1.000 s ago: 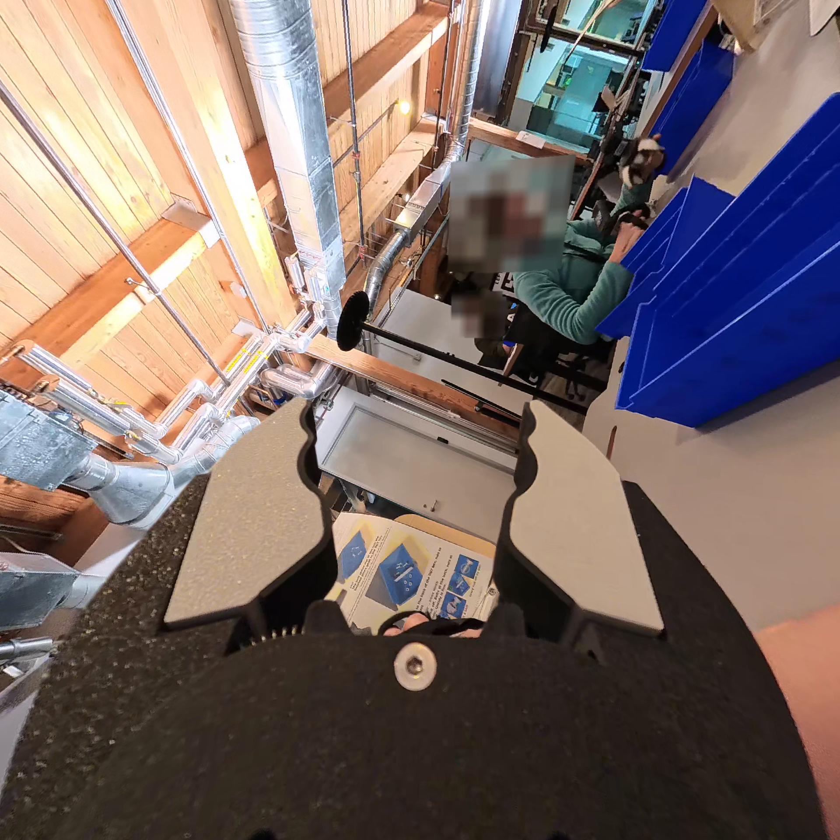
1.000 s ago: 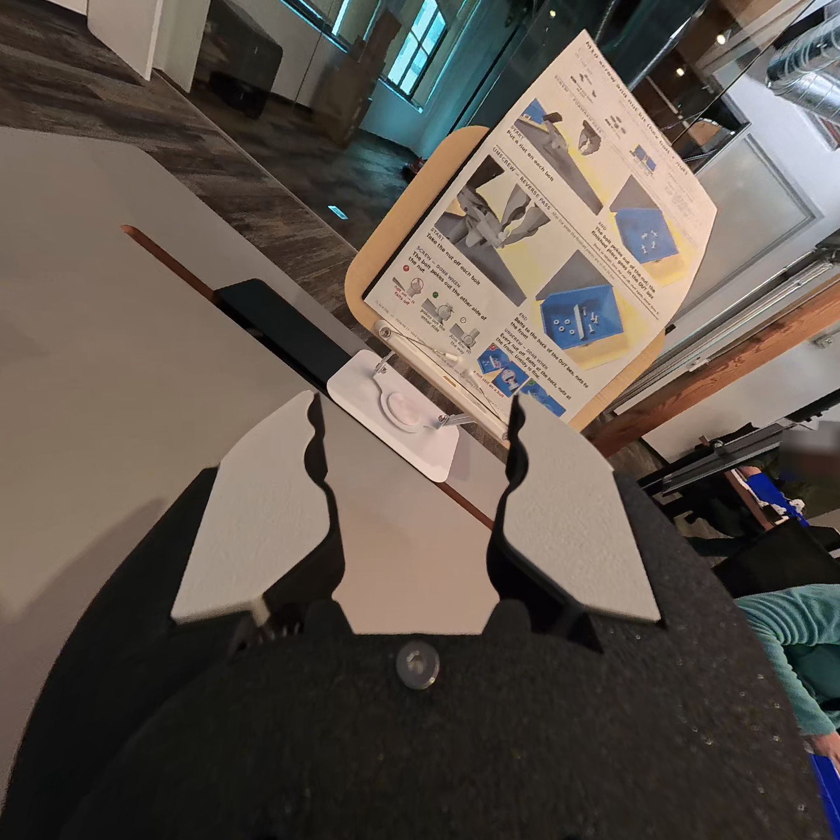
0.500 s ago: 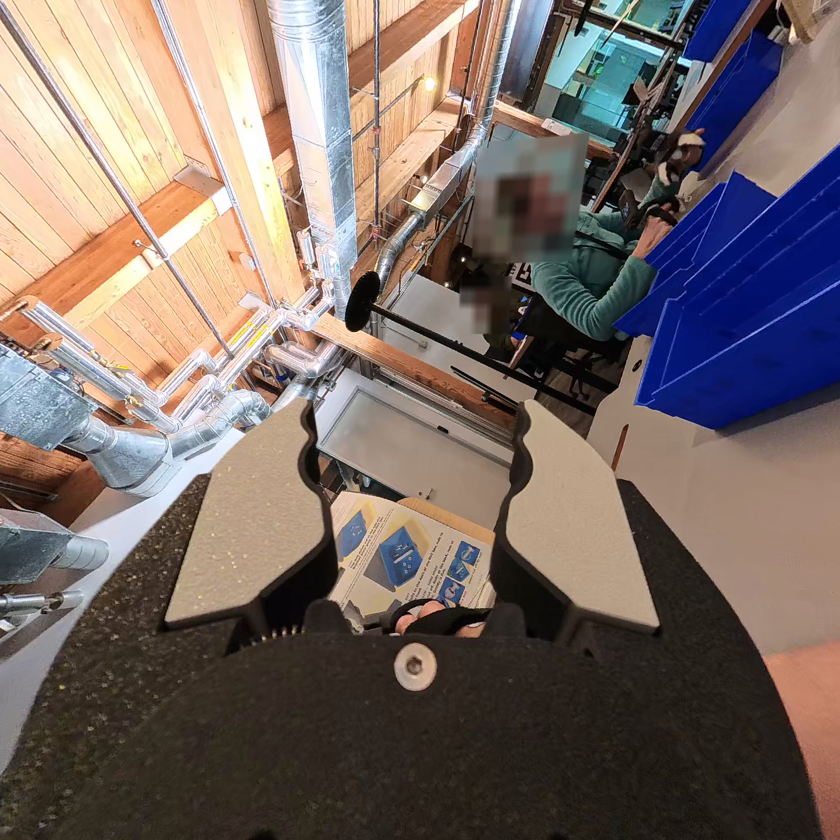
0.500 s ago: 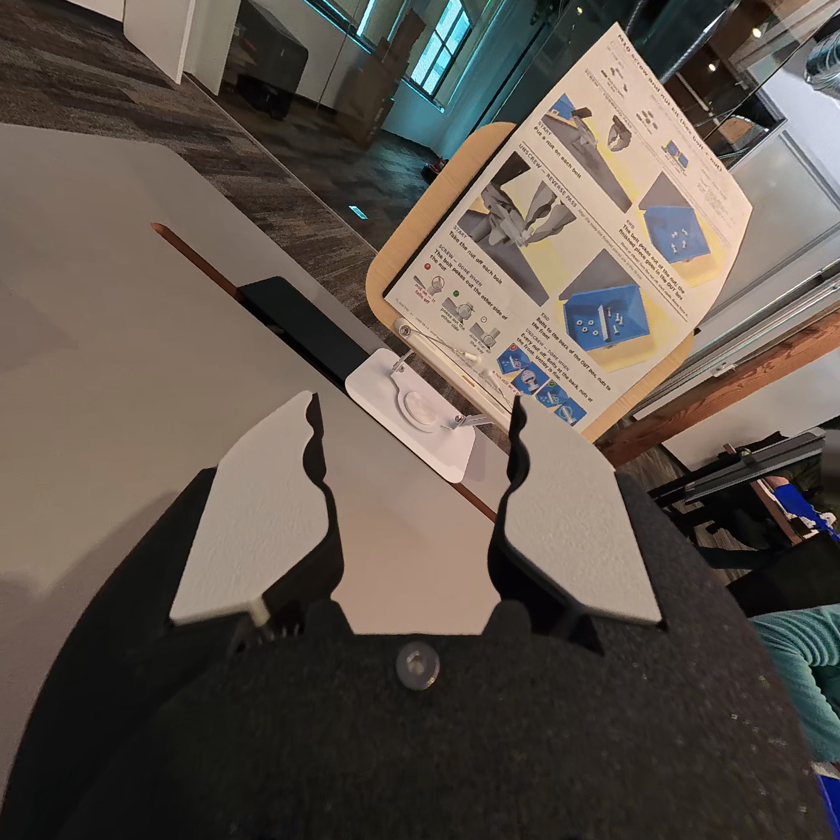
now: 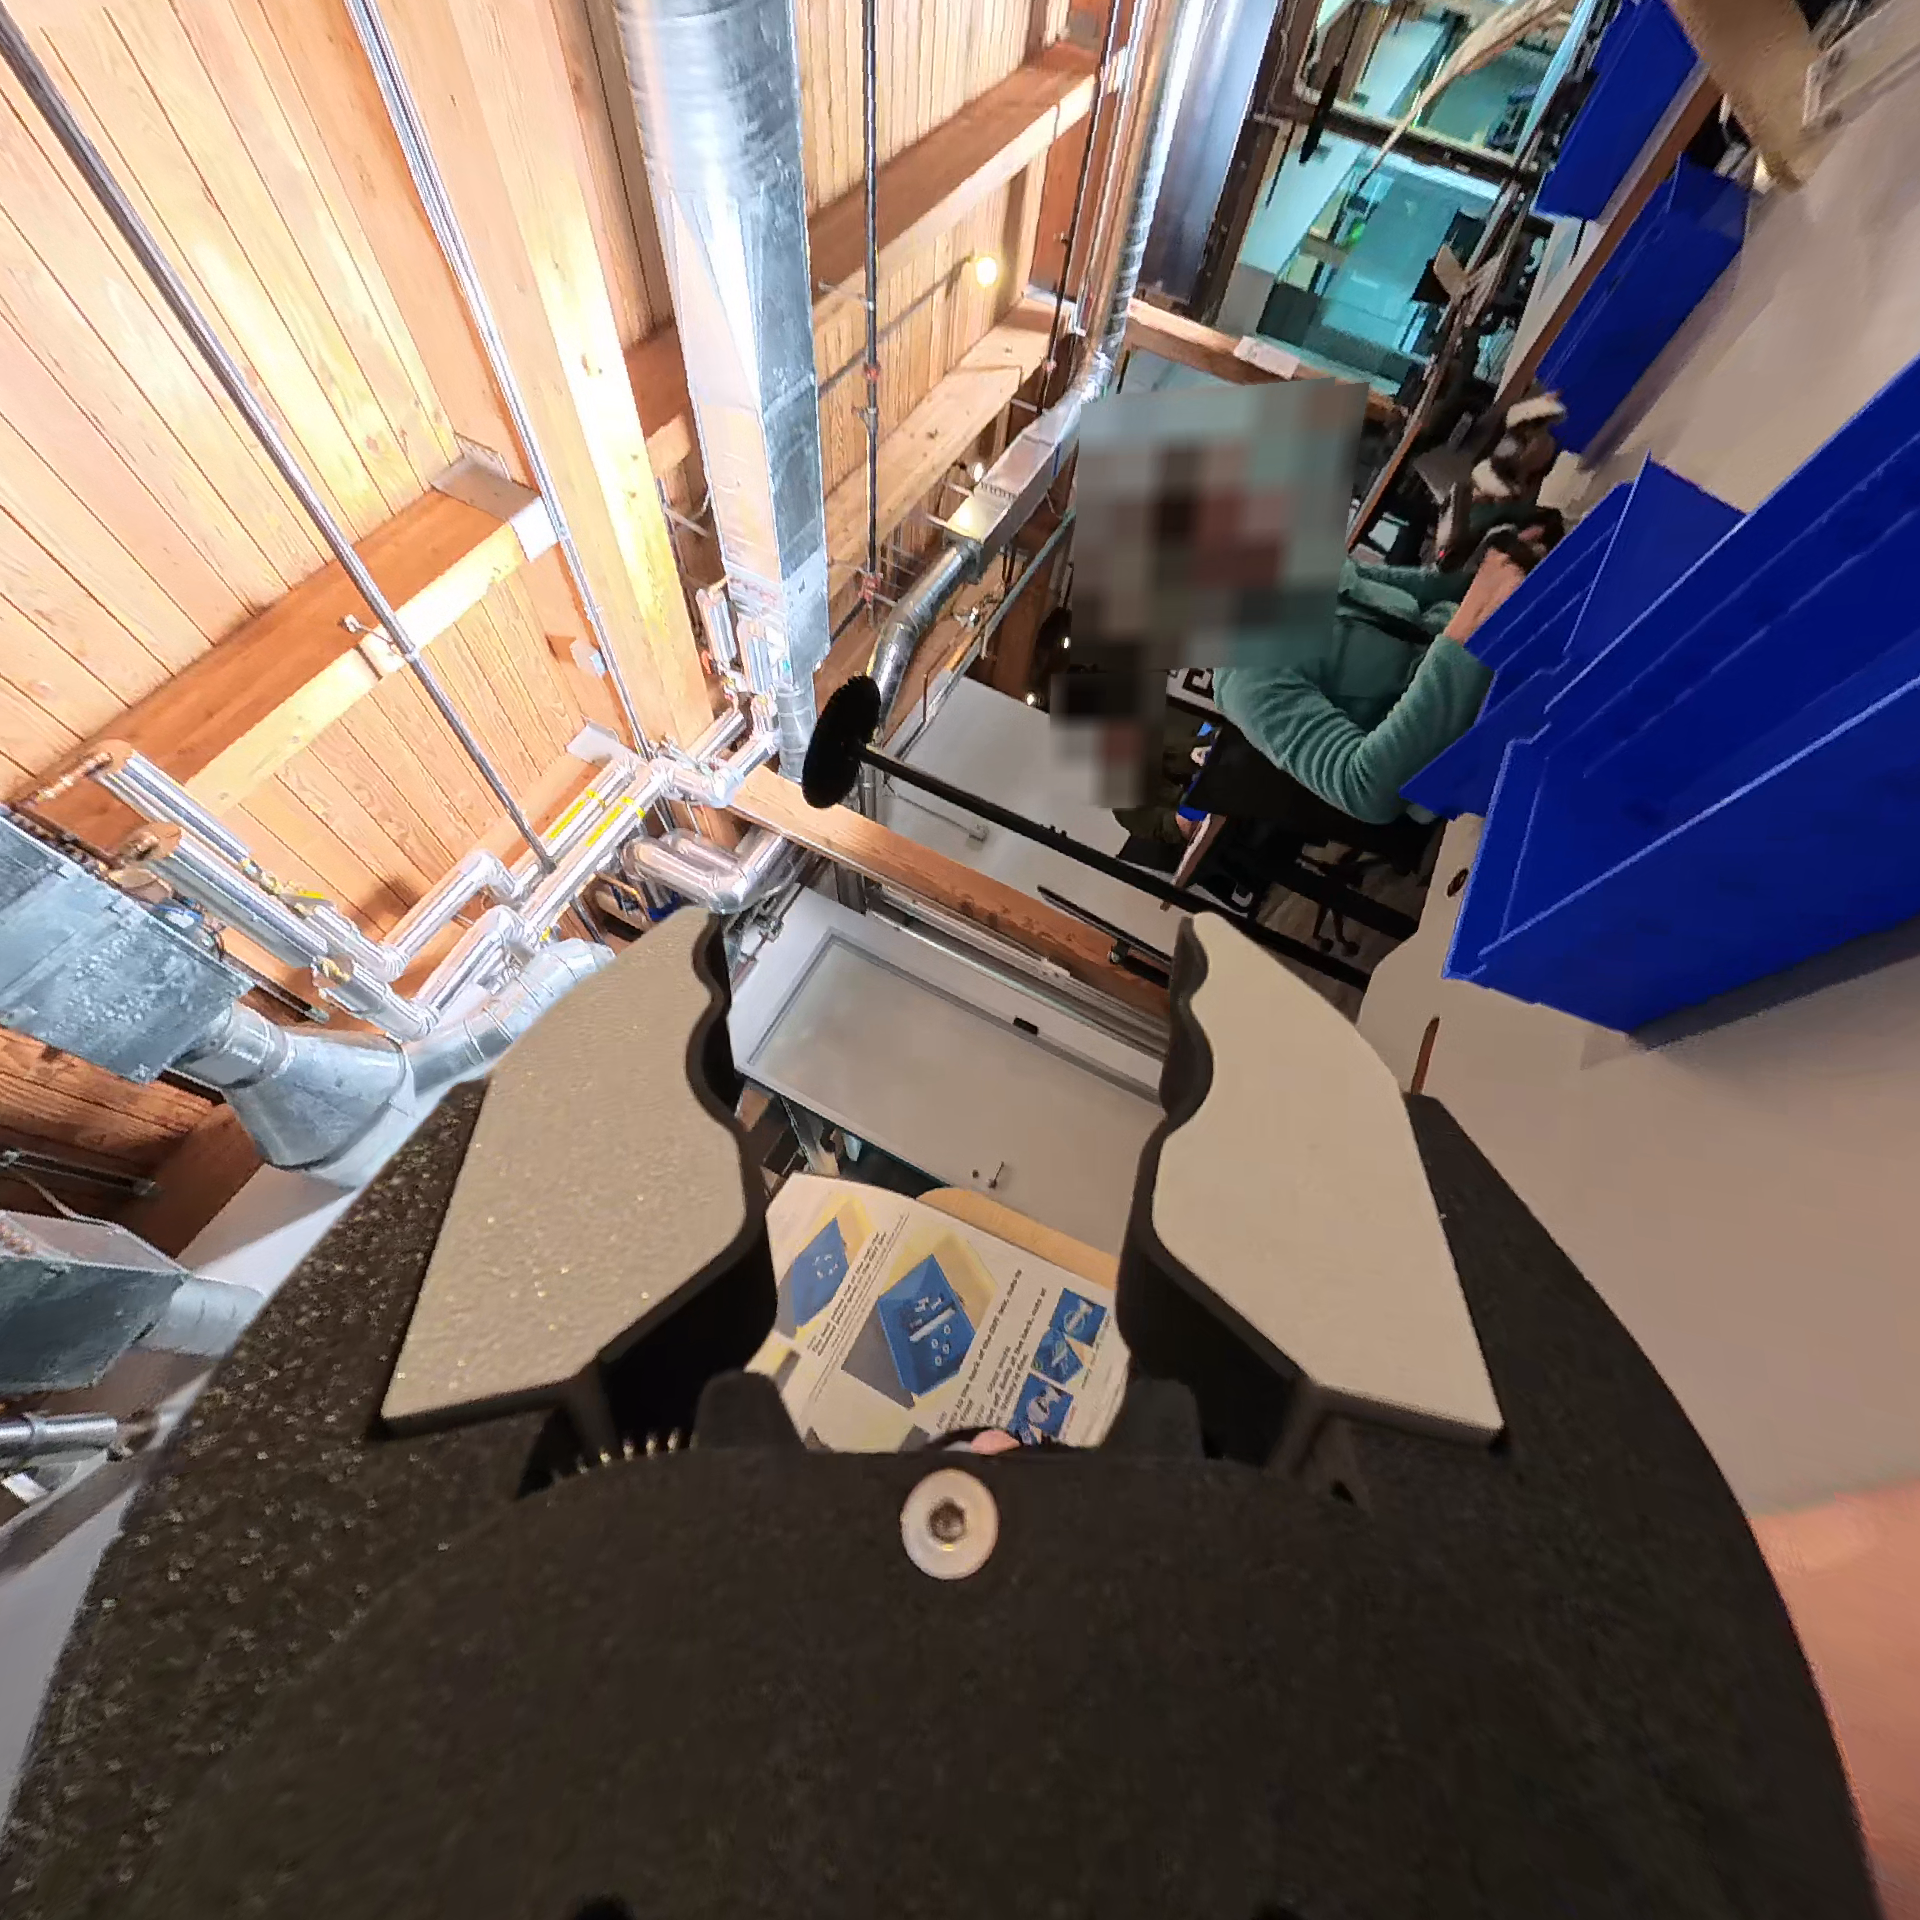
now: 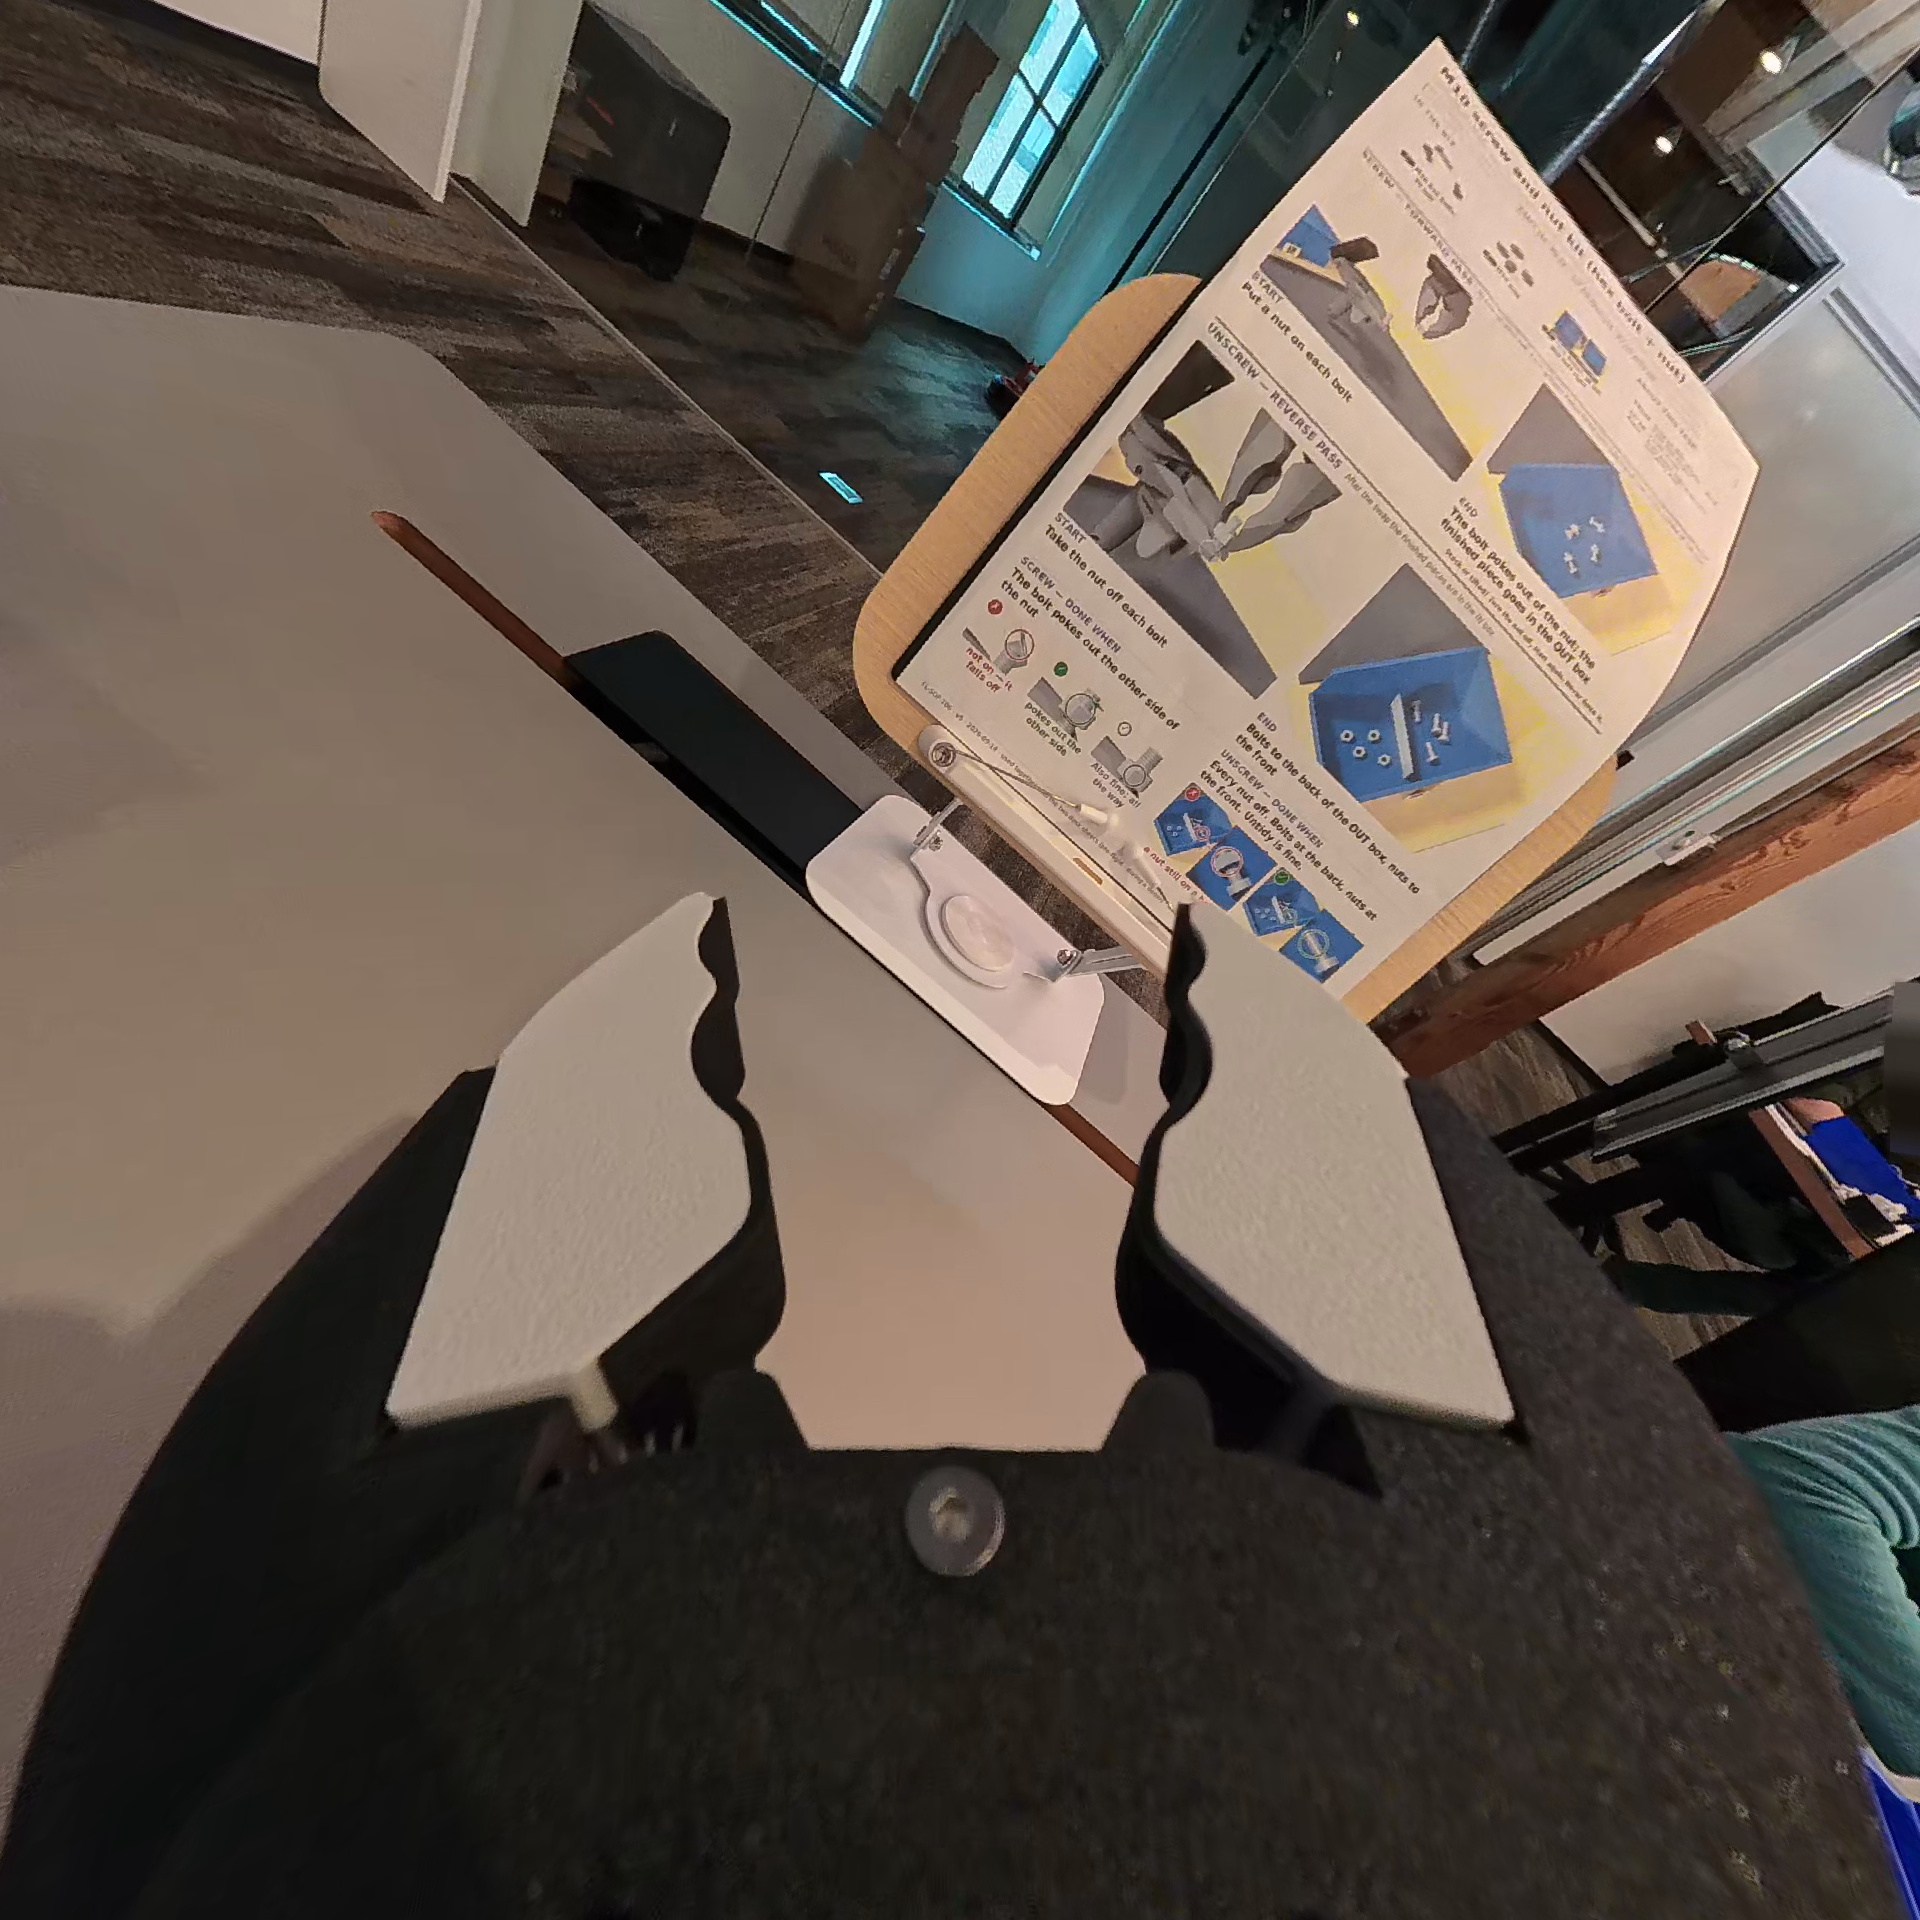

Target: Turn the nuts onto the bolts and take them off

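Note:
No nuts or bolts show in either view. My left gripper [image 5: 951, 935] is open and empty, tilted up towards the wooden ceiling and pipes. My right gripper [image 6: 951, 925] is open and empty, held low over the grey table [image 6: 260, 831]. Between its fingers I see the white base [image 6: 966, 945] of a stand that holds a printed instruction sheet [image 6: 1351, 540] on a wooden board. The same sheet shows low between the left gripper's fingers [image 5: 945, 1340].
Blue bins [image 5: 1714, 779] stand stacked on the grey table at the right of the left wrist view. A person in a teal sleeve [image 5: 1340, 717] sits beyond them. A black block [image 6: 717, 748] lies at the table's far edge beside the stand. Some 30 cm of space lies between my two pairs of fingers.
The left wrist view has swung slightly, so the bins and person sit further right. The right gripper has shifted so the sheet and stand sit a little further right. Both grippers stayed open.

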Tool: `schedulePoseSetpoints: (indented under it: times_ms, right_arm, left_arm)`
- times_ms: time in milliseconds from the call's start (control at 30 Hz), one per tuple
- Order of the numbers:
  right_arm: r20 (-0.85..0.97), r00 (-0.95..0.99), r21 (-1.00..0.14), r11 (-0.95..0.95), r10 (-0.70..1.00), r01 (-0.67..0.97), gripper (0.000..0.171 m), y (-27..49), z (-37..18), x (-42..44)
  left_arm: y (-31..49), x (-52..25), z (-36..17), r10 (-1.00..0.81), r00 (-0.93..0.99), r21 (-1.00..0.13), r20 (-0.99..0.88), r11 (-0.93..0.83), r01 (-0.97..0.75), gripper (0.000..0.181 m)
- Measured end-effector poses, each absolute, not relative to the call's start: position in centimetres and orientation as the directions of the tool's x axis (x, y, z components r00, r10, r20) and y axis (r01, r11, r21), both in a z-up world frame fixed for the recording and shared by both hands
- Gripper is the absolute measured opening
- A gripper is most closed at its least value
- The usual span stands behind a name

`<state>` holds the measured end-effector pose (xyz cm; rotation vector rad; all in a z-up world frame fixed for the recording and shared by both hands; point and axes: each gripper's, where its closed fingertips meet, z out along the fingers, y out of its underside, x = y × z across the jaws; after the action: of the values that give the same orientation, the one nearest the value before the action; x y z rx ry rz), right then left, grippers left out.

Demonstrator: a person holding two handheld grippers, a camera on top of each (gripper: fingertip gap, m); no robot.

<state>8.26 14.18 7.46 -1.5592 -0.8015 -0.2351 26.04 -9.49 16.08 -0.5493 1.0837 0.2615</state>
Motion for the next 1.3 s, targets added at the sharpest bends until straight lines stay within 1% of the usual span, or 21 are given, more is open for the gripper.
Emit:
schedulePoseSetpoints:
  times_ms: [100, 300, 400, 467, 533, 633, 700, 767, 867, 967, 1067, 1167, 1233, 1300]
  right_arm:
    - [0.586, 0.728, -0.789, 0.046, 0.355, 0.613, 0.079, 14.2, 7.2, 8.2]
    - [0.573, 0.727, -0.788, 0.011, 0.378, 0.616, 0.079, 15.0, 5.8, 8.9]
    - [0.544, 0.734, -0.786, -0.059, 0.406, 0.615, 0.080, 16.9, 2.9, 10.7]
    - [0.520, 0.749, -0.778, -0.135, 0.410, 0.614, 0.081, 18.7, 0.1, 13.2]
    - [0.504, 0.768, -0.770, -0.198, 0.395, 0.607, 0.078, 20.0, -2.1, 16.1]
    - [0.466, 0.797, -0.775, -0.257, 0.383, 0.577, 0.075, 20.1, -3.7, 19.3]
    - [0.422, 0.815, -0.795, -0.270, 0.397, 0.543, 0.075, 19.7, -4.0, 20.1]
    - [0.360, 0.822, -0.815, -0.280, 0.441, 0.507, 0.075, 18.9, -4.2, 20.0]
    - [0.265, 0.805, -0.856, -0.254, 0.530, 0.449, 0.075, 17.1, -3.4, 18.4]
    - [0.193, 0.755, -0.891, -0.211, 0.626, 0.402, 0.073, 14.5, -2.1, 15.7]
    - [0.067, 0.682, -0.924, -0.213, 0.728, 0.319, 0.073, 11.7, -1.1, 12.6]
    - [-0.052, 0.603, -0.931, -0.257, 0.796, 0.259, 0.073, 9.2, -0.8, 10.5]
    - [-0.076, 0.586, -0.931, -0.268, 0.807, 0.248, 0.068, 8.5, -0.8, 10.5]
    - [-0.040, 0.592, -0.929, -0.248, 0.805, 0.275, 0.061, 8.2, -0.8, 11.2]
  left_arm:
    - [-10.7, 26.6, 16.3, -0.069, 0.445, -0.288, -0.893, 0.847, -0.447, 0.081]
    - [-10.7, 26.6, 15.7, -0.158, 0.447, -0.367, -0.880, 0.825, -0.430, 0.082]
    - [-9.7, 25.5, 14.8, -0.227, 0.465, -0.446, -0.856, 0.779, -0.440, 0.082]
    - [-8.3, 23.2, 14.4, -0.259, 0.516, -0.517, -0.817, 0.727, -0.452, 0.080]
    - [-6.2, 19.7, 13.2, -0.313, 0.583, -0.622, -0.750, 0.633, -0.460, 0.080]
    - [-2.0, 13.0, 9.6, -0.384, 0.694, -0.786, -0.609, 0.413, -0.460, 0.077]
    - [0.7, 8.2, 6.4, -0.388, 0.755, -0.849, -0.529, 0.237, -0.473, 0.078]
    - [2.3, 3.6, 4.1, -0.355, 0.806, -0.876, -0.474, 0.091, -0.474, 0.076]
    - [2.7, -1.2, 2.8, -0.310, 0.871, -0.914, -0.382, -0.014, -0.406, 0.069]
    - [2.5, -4.9, 1.9, -0.272, 0.905, -0.920, -0.328, -0.125, -0.371, 0.068]
    - [2.1, -8.6, 1.6, -0.203, 0.926, -0.911, -0.317, -0.207, -0.357, 0.066]
    - [1.1, -12.7, 2.5, -0.142, 0.946, -0.917, -0.290, -0.242, -0.317, 0.060]
    - [0.3, -16.2, 3.5, -0.100, 0.956, -0.920, -0.274, -0.264, -0.291, 0.057]
    - [-0.6, -20.2, 3.9, -0.070, 0.965, -0.912, -0.253, -0.317, -0.262, 0.057]
